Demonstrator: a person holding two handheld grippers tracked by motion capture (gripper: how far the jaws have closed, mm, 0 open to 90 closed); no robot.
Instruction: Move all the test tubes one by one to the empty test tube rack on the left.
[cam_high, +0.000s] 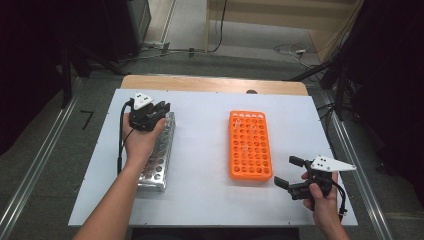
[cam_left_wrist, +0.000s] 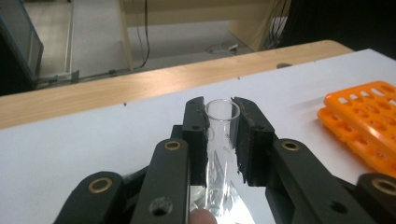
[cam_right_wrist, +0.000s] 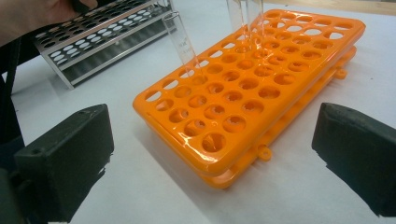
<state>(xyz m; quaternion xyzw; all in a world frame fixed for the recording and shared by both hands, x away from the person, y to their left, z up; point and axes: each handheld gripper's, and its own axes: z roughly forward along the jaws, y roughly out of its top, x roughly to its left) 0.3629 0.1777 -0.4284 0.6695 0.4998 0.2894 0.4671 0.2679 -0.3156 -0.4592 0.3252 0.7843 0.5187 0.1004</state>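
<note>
Overhead, the left gripper sat above the metal rack; the right gripper rested, jaws wide and empty, beside the orange rack. Closer in, the left jaws pinched a glass test tube just under its rim. Light, slippery and fragile, it probably wanted a gentle hold. Opposite, other tubes stood in the orange rack.

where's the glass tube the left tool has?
The glass tube stands upright, clamped in the left tool, over the metal rack at the table's left in the high view.

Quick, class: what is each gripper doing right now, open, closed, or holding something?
Left gripper: closed on a clear glass test tube, above the metal rack.
Right gripper: open, empty, near the orange rack.
</note>
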